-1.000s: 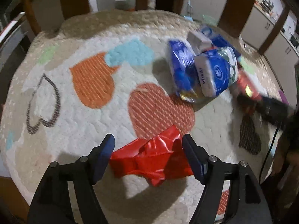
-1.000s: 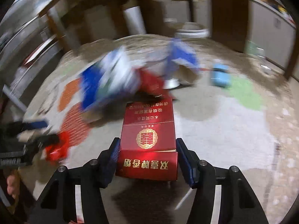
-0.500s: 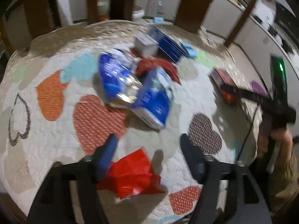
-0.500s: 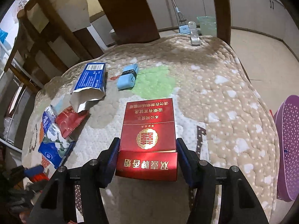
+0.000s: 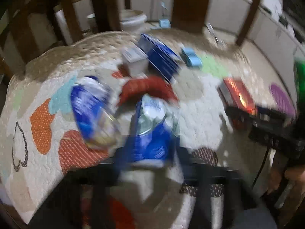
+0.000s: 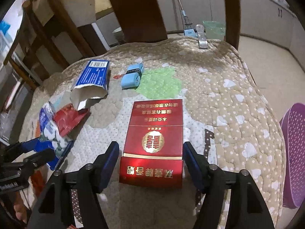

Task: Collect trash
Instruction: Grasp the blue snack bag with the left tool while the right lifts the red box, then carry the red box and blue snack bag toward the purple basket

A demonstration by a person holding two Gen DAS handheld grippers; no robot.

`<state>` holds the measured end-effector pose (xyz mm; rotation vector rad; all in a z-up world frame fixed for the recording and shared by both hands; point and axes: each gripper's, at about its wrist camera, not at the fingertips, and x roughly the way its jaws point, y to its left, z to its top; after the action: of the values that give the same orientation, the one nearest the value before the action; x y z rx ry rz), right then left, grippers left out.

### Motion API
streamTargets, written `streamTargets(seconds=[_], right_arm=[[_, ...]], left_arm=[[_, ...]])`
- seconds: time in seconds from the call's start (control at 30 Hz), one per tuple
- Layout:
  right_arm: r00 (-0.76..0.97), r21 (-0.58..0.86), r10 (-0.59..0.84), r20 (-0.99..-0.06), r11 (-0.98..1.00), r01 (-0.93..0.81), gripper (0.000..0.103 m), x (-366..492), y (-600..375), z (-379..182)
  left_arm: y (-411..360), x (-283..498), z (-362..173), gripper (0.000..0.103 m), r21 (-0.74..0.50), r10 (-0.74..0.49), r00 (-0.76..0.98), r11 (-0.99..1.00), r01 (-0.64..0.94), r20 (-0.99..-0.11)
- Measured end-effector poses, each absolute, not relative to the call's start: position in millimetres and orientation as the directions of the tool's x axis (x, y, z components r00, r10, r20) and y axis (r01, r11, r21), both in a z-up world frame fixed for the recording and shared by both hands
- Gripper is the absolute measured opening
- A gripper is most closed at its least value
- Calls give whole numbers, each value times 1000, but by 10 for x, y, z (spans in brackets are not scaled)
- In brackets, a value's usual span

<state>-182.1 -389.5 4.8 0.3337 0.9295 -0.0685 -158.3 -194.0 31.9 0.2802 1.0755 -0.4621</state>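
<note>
In the right wrist view my right gripper is open, its fingers apart from a red cigarette box that lies flat on the quilted table between them. The left wrist view is motion-blurred. My left gripper sits around a blue and white tissue pack; I cannot tell whether it grips it. A red crumpled wrapper lies below it at the table's near edge. The right gripper and the red box show at the right of the left wrist view.
A blue torn bag, a light blue roll, a red snack wrapper and blue tissue packs lie on the quilt. A purple basket stands off the right edge. Wooden chairs stand behind the table.
My right gripper has opened off the red box, which now rests on the quilt. My left gripper has left the red wrapper behind and moved forward to the blue tissue pack.
</note>
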Motion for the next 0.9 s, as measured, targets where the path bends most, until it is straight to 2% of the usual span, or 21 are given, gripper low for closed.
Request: streamTargets(seconds=[0.03, 0.07, 0.1, 0.23, 0.37, 0.9], right_arm=[[599, 246, 81, -797, 949, 198, 72, -1819, -3889, 47], [598, 238, 74, -798, 950, 201, 63, -1824, -3891, 53], [596, 239, 76, -800, 950, 200, 62, -1825, -3905, 57], [621, 345, 153, -769, 917, 202, 61, -1885, -4059, 96], [645, 387, 166, -746, 896, 217, 61, -1959, -4176, 136], [715, 463, 132, -687, 838, 289, 61, -2324, -4681, 307]], left_arm=[[-1950, -1617, 343, 26, 12, -221, 411, 870, 493, -885], [-1964, -1675, 393, 22, 20, -227, 425, 864, 502, -876], [-1964, -1707, 430, 21, 15, -237, 427, 861, 508, -873], [-1963, -1807, 623, 21, -24, -287, 437, 857, 515, -852], [-2018, -1900, 808, 21, -37, -323, 459, 847, 530, -828], [-2568, -2168, 1082, 21, 75, -328, 521, 788, 611, -788]])
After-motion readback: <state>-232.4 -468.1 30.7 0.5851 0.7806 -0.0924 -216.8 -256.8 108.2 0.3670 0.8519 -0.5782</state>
